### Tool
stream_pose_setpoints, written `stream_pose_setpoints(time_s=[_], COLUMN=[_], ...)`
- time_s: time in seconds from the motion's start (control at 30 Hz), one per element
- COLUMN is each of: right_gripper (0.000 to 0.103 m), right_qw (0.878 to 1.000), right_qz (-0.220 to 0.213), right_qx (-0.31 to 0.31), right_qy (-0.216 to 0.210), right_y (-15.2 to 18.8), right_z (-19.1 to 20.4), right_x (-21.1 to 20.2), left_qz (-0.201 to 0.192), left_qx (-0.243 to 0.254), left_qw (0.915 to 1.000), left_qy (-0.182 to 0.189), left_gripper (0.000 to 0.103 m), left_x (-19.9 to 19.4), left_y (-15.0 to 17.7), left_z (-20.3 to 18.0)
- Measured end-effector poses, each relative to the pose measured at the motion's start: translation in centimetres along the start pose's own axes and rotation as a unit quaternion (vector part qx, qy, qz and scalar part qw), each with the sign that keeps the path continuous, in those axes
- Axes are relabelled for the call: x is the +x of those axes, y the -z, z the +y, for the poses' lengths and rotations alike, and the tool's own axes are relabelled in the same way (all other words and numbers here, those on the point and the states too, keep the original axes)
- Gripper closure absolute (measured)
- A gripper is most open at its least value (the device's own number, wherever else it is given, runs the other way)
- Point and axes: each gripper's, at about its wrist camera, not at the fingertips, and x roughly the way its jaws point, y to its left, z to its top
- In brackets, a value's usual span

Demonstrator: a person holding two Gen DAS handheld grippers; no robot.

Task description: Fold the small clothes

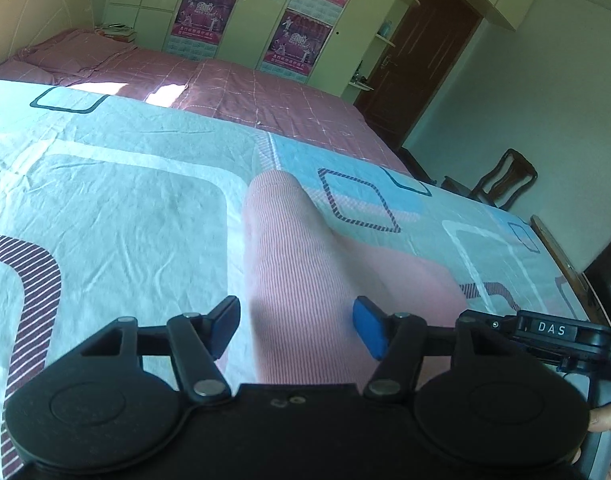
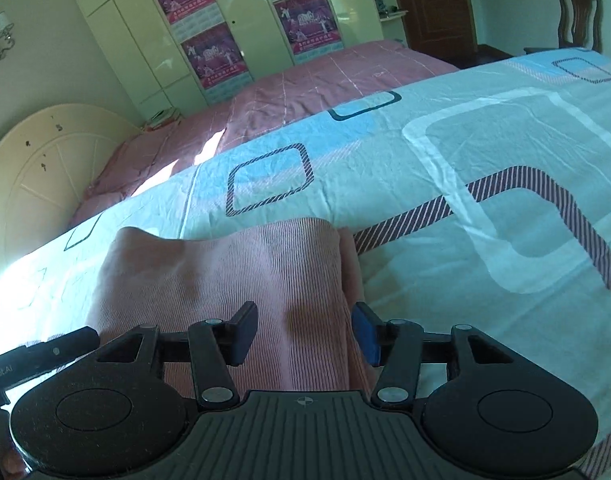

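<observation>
A pink ribbed garment (image 1: 301, 272) lies on the patterned bedsheet (image 1: 125, 208), stretching away from me. My left gripper (image 1: 295, 328) is open, its jaws spread wide over the garment's near end, holding nothing. In the right wrist view the same pink garment (image 2: 233, 276) lies with a fold along its right edge. My right gripper (image 2: 305, 334) is open, its jaws straddling that right edge without gripping it. The right gripper's body (image 1: 553, 332) shows at the right of the left wrist view.
A pink quilt (image 1: 245, 92) covers the far side of the bed. Wardrobe doors with posters (image 1: 293, 36) stand behind it. A wooden chair (image 1: 501, 184) and a brown door (image 1: 421, 52) are at the right. A cream headboard (image 2: 37, 176) is at the left.
</observation>
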Motion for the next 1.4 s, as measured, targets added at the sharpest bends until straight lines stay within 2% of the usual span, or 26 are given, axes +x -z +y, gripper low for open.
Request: stream_pose_setpoints(time_s=[0.03,0.07,0.1,0.13,0.23,0.3,0.37,0.43,0.5,0.6,0.73,0.77,0.83,0.87,0.9,1.07,1.2,1.4], right_gripper=[0.051,0.056,0.081,0.089,0.091,0.092,0.092,0.092,0.092,0.091,0.09,0.086,0.07,0.058,0.057,0.058,0.062,0.062], right_qw=[1.0,1.0,1.0,1.0,0.998,0.993,0.989,0.988,0.988,0.993,0.992,0.993,0.994,0.994,0.993,0.989,0.993,0.992], right_qz=[0.0,0.001,0.006,0.01,-0.01,-0.034,-0.031,-0.019,-0.023,-0.037,-0.047,-0.047,-0.041,-0.036,-0.03,-0.023,-0.025,-0.035], right_qx=[0.004,0.006,0.0,-0.006,-0.056,-0.097,-0.114,-0.12,-0.125,-0.095,-0.103,-0.098,-0.095,-0.098,-0.104,-0.112,-0.101,-0.119], right_qy=[0.002,0.003,0.0,-0.002,0.017,0.062,0.091,0.092,0.084,0.056,0.049,0.046,0.043,0.046,0.052,0.091,0.055,0.012], right_y=[-0.2,-0.3,-0.4,-0.4,0.2,0.8,1.0,1.1,0.7,-0.5,-1.6,-1.8,-1.9,-1.9,-1.7,-1.3,-1.5,1.0], right_z=[0.0,0.0,0.1,0.3,1.3,1.8,1.7,1.7,1.8,1.0,1.8,1.9,2.1,2.2,2.3,1.4,1.3,1.8], right_x=[0.5,1.1,1.5,1.8,1.7,1.9,2.9,3.5,3.1,1.8,1.8,2.0,2.7,3.2,3.8,5.6,3.1,-3.3], left_qz=[0.003,0.007,0.009,0.009,0.008,0.005,0.005,0.004,0.005,0.007,0.009,0.009,0.011,0.011,0.012,0.021,0.008,-0.01], left_qx=[0.001,0.003,0.004,0.001,-0.009,0.002,0.012,0.013,0.009,0.008,0.02,0.02,0.021,0.022,0.023,0.004,0.006,0.023], left_qw=[1.0,1.0,0.9999,0.9998,0.9997,0.9995,0.9989,0.9983,0.998,0.9978,0.9971,0.997,0.9968,0.9967,0.9965,0.9969,0.9977,0.9988], left_qy=[-0.002,-0.005,-0.011,-0.015,-0.02,-0.031,-0.046,-0.057,-0.063,-0.065,-0.073,-0.074,-0.077,-0.078,-0.079,-0.075,-0.067,-0.043], left_gripper=[0.046,0.048,0.049,0.049,0.048,0.046,0.041,0.038,0.036,0.035,0.032,0.031,0.03,0.03,0.029,0.025,0.032,0.033], left_x=[0.5,0.9,1.3,1.6,2.1,2.2,2.4,2.6,2.8,2.9,3.1,3.2,3.4,3.6,3.7,4.3,2.4,-2.8], left_y=[0.0,0.1,0.3,0.4,0.3,0.2,0.0,-0.1,-0.3,-0.5,-1.0,-1.1,-1.2,-1.3,-1.3,-1.5,-1.5,0.5], left_z=[0.0,0.0,0.2,0.4,0.7,0.2,-0.4,-0.7,-0.6,-0.5,-1.0,-1.0,-1.0,-1.1,-1.0,-0.4,-0.3,0.3])
